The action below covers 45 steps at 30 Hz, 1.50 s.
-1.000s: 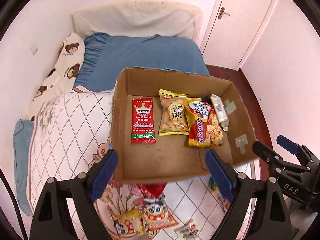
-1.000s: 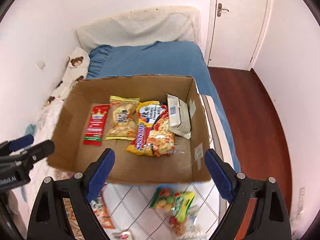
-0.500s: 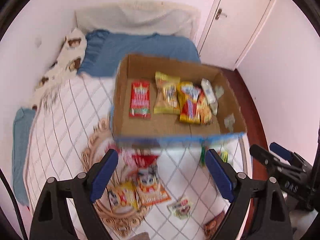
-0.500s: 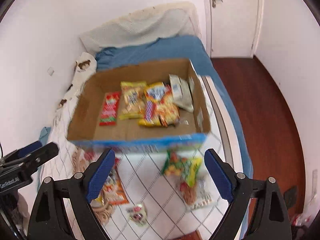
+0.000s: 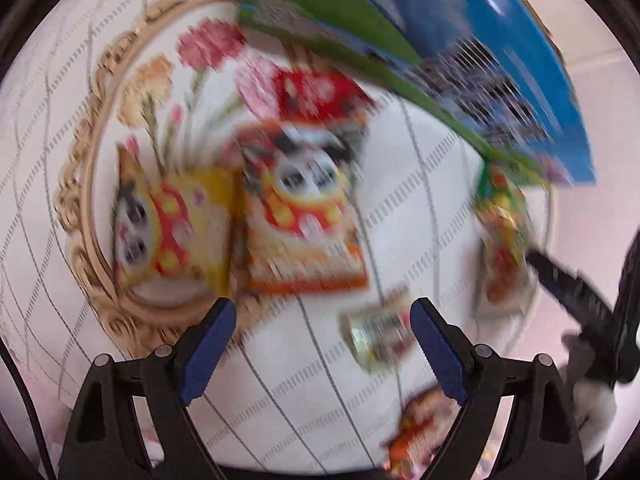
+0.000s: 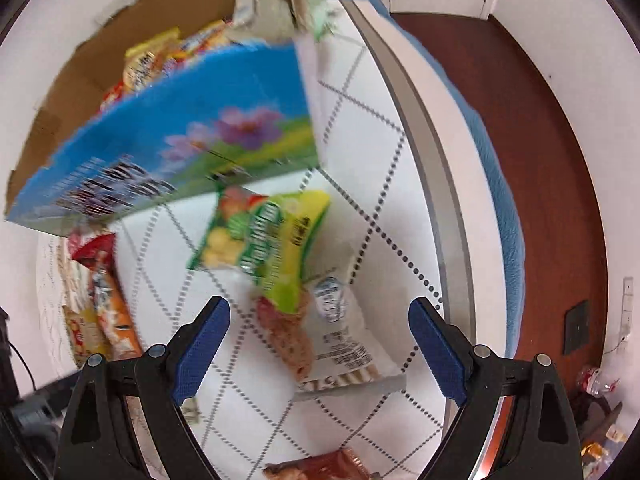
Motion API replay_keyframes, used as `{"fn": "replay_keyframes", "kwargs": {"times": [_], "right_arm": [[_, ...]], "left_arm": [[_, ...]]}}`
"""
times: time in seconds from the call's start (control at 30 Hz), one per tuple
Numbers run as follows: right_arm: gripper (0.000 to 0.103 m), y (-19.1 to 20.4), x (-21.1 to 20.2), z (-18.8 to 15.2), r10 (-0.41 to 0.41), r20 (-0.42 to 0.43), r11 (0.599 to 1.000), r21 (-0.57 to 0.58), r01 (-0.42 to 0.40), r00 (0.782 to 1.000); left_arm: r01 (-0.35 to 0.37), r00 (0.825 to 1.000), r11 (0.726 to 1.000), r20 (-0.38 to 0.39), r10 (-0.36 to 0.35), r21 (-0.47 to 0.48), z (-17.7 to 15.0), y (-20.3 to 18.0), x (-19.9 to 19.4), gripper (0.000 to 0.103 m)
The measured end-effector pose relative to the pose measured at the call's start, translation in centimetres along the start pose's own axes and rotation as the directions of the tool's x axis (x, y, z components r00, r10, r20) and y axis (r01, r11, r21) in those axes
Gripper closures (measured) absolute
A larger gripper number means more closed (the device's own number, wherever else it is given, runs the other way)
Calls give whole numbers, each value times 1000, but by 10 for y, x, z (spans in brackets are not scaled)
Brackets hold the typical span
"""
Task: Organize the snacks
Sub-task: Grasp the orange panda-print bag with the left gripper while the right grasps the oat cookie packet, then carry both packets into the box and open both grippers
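Note:
The cardboard box [image 6: 180, 140], blue printed on its near side, holds several snack packs [image 6: 156, 60]. My right gripper [image 6: 318, 316] hangs open, pointing down over a green-yellow snack bag [image 6: 264, 240] and a white packet [image 6: 348, 344] on the quilt, with nothing held. My left gripper [image 5: 324, 320] is open too, above the quilt. A small packet [image 5: 376, 336] lies just inside its right finger. Beyond its fingers lie an orange panda pack [image 5: 300, 220] and a yellow panda pack [image 5: 172, 232]. The left view is blurred; in it the box [image 5: 480, 60] sits at top right.
A brown packet [image 6: 320, 468] lies near the quilt's front edge. An orange pack [image 6: 112, 312] lies left of the right gripper. The bed edge [image 6: 432, 168] drops to a wood floor [image 6: 540, 160] on the right. The right gripper's arm [image 5: 580, 300] shows in the left view.
Both grippers have dropped and tipped downward, from looking into the box to hovering close over the loose packs on the quilt. Jaws stayed wide.

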State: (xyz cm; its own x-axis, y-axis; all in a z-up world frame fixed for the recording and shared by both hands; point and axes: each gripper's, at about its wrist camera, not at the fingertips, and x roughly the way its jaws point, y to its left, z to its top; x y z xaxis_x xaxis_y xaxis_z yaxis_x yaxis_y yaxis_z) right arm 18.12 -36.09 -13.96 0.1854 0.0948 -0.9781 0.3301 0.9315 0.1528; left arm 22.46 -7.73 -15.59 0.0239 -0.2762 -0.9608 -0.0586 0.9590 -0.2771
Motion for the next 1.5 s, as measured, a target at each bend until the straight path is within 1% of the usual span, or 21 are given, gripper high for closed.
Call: {"fn": "replay_keyframes", "kwargs": {"times": [0.1, 0.23, 0.33, 0.37, 0.4, 0.47, 0.57, 0.67, 0.73, 0.8, 0.83, 0.9, 0.93, 1.07, 1.17, 1.23, 1.27, 1.3, 1.33, 1.37, 1.5], "right_arm": [[10, -3, 18, -2, -14, -35, 999, -33, 13, 999], [10, 12, 37, -11, -97, -53, 985, -146, 89, 994], [12, 25, 44, -21, -153, -31, 963, -227, 143, 988], [23, 31, 45, -26, -171, -20, 952, -260, 160, 985], [35, 35, 46, -31, -186, -6, 942, -285, 176, 983], [37, 43, 45, -40, -208, 15, 924, -325, 201, 978], [41, 44, 42, -54, -159, -5, 934, -326, 148, 987], [41, 38, 42, -69, -68, -67, 959, -279, 46, 995], [41, 29, 45, -78, 21, -123, 975, -215, -47, 992], [40, 21, 51, -86, 49, -157, 979, -187, -79, 986], [39, 20, 53, -90, 41, -163, 979, -192, -72, 986], [26, 21, 52, -96, -3, -149, 974, -224, -31, 989], [24, 28, 55, -97, -22, -138, 971, -239, -12, 990], [24, 38, 46, -104, -63, -101, 958, -286, 32, 993], [24, 47, 49, -107, -90, -106, 955, -293, 55, 990], [24, 46, 59, -108, -108, -107, 954, -292, 72, 988], [25, 44, 62, -109, -114, -102, 954, -288, 80, 988], [34, 44, 63, -112, -116, -89, 954, -287, 86, 989], [39, 43, 63, -114, -118, -76, 954, -286, 91, 990], [41, 44, 65, -114, -110, -67, 956, -280, 88, 992], [50, 42, 57, -121, -78, -54, 964, -259, 61, 996]], "left_arm": [[-27, 999, 999, 27, 27, 22, 14, -4, 7, 14], [-77, 997, 993, 37, 74, 90, 23, -18, 24, 16], [-121, 992, 985, 38, 117, 126, 25, -23, 40, 37], [-133, 991, 982, 23, 131, 138, 25, -25, 43, 38], [-135, 991, 980, 30, 132, 144, 22, -26, 44, 39], [-144, 989, 978, 47, 138, 152, 15, -31, 43, 40], [-141, 990, 972, 25, 139, 188, -12, -45, 45, 40], [-130, 991, 967, -13, 136, 220, -42, -54, 50, 40], [-133, 989, 961, -28, 143, 241, -56, -60, 58, 40], [-151, 986, 955, -26, 163, 255, -61, -65, 66, 39], [-159, 984, 951, -30, 173, 266, -61, -69, 71, 39], [-172, 982, 941, -29, 188, 292, -63, -77, 78, 37], [-171, 982, 940, -31, 188, 294, -58, -80, 80, 36], [-158, 984, 944, -37, 176, 291, -49, -88, 82, 36], [-149, 987, 951, -24, 161, 270, -50, -87, 79, 37], [-158, 986, 952, -5, 165, 262, -36, -83, 62, 41], [-158, 987, 951, 6, 163, 265, -33, -76, 56, 41], [-157, 987, 951, 9, 160, 267, -27, -67, 53, 43], [-153, 988, 951, 10, 156, 269, -23, -60, 50, 45], [-146, 989, 952, 9, 149, 269, -26, -51, 45, 47], [-135, 991, 951, 25, 133, 279, -33, -50, 27, 50]]}}
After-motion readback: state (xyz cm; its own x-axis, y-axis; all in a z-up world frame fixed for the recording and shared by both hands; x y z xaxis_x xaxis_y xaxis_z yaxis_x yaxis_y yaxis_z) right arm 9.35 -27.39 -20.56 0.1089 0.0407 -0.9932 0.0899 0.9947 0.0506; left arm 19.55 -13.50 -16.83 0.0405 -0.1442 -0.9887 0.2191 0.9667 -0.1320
